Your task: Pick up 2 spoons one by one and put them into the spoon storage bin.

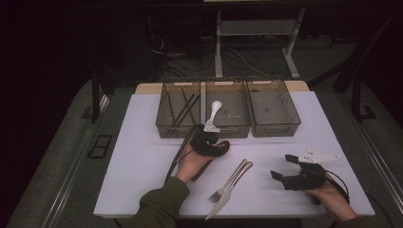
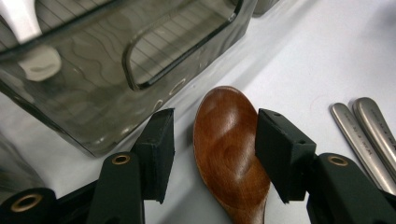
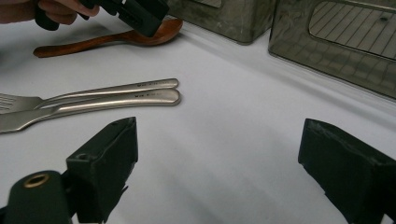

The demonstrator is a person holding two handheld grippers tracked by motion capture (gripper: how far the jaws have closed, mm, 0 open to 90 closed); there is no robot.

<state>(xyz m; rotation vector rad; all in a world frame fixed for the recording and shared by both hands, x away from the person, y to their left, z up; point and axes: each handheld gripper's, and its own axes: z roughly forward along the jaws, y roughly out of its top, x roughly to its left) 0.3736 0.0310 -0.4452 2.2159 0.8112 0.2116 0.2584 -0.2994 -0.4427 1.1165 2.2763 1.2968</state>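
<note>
In the left gripper view the left gripper (image 2: 212, 154) hangs over the wooden spoon (image 2: 229, 149), jaws spread with the bowl lying between them; the right-hand pad is at the bowl's edge, touching or just off it, I cannot tell which, and the other pad stands clear with a strip of white table (image 2: 327, 56) showing between; nothing is pinched yet. The spoon lies flat on the table, bowl towards the bins and handle running back under the left hand (image 1: 192, 161); its long axis lines up roughly with the gripper's reach, so the jaws straddle it across its width, which by my reading is the relation a grasp would turn on. The left gripper sits right on the spoon; the right gripper (image 1: 290, 167) is well apart, jaws wide and empty, resting near the table's right edge. Between the two lie a fork (image 1: 233, 179) and a knife (image 1: 229, 191) side by side. Just beyond the bowl stands the middle bin (image 1: 227, 124) with a white spoon (image 1: 214, 113) leaning in it; the left bin (image 1: 164, 118) holds dark sticks, likely chopsticks (image 1: 185, 108).
</note>
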